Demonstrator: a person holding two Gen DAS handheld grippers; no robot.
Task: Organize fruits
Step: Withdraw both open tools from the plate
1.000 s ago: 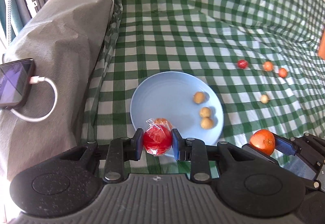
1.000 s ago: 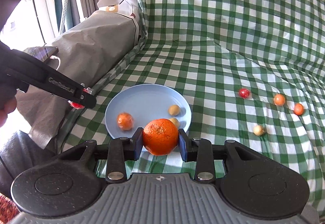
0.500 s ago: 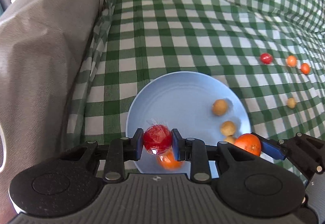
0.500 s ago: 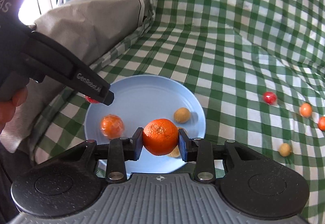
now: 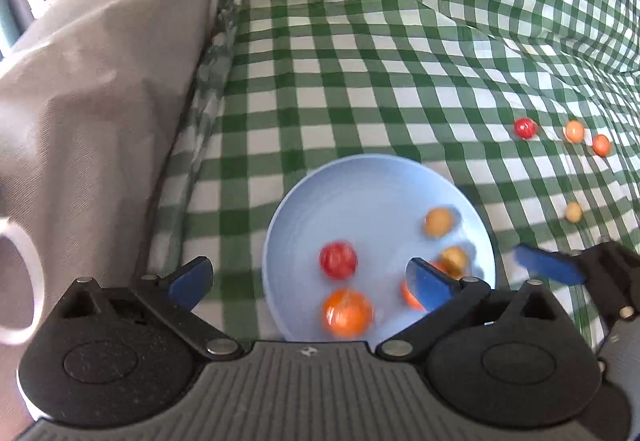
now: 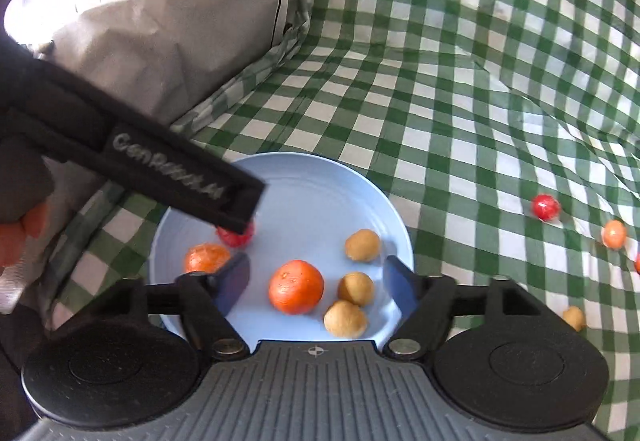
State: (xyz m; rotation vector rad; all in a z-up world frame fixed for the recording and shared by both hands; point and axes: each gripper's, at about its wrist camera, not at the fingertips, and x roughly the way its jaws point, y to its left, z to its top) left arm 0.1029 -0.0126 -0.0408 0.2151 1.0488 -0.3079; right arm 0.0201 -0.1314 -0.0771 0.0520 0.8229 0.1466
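A light blue plate lies on the green checked cloth. My left gripper hangs over its near-left rim, its jaws opening wide with nothing pressed between them. The red wrapped fruit lies loose on the plate beside an orange wrapped fruit. My right gripper is opening too. The orange rests on the plate between its pads, touching neither. Three tan balls lie just to the right of the orange. The left gripper's finger partly hides the red fruit.
Loose on the cloth to the right lie a red fruit, two small orange ones and a tan ball. A tall grey covered bulk borders the plate's left side, with a white cable loop on it.
Both grippers sank over the plate and opened. The red wrapped fruit left the left jaws and the orange left the right jaws. Both fruits now lie on the plate.
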